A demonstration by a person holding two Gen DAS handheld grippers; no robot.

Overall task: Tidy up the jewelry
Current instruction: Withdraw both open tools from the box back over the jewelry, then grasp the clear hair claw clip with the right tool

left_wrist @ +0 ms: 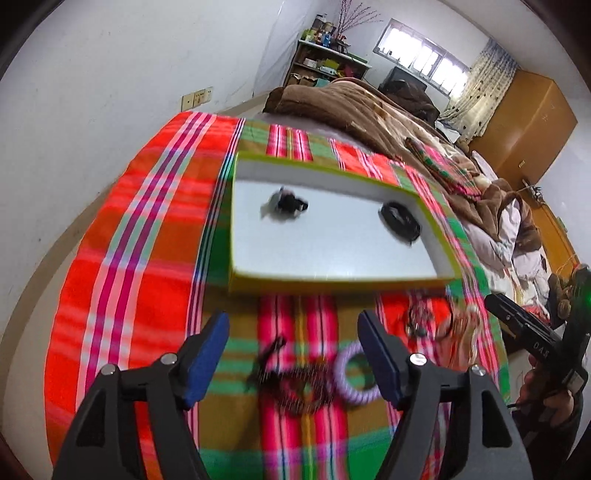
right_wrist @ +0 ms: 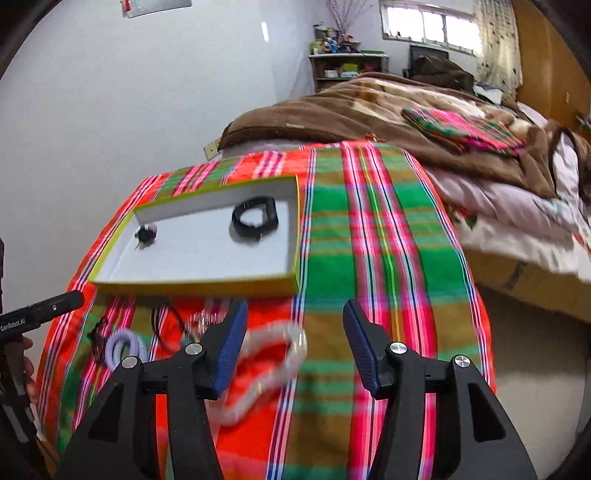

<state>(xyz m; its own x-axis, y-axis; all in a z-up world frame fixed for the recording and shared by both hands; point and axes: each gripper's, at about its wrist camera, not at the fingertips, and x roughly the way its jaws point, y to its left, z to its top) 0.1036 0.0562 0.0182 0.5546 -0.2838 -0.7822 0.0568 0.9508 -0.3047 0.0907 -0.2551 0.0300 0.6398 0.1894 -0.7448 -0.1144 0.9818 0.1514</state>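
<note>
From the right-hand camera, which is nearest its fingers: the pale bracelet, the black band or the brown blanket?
1. Pale bracelet, on the cloth between the fingers.
2. Black band, in the tray beyond.
3. Brown blanket, on the bed behind.

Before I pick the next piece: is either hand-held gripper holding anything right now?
No. The left hand-held gripper and the right hand-held gripper are both open and hold nothing.

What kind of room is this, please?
Most likely a bedroom in a home: a bed with a brown blanket, a wooden wardrobe, and a cluttered shelf under a curtained window.
</note>
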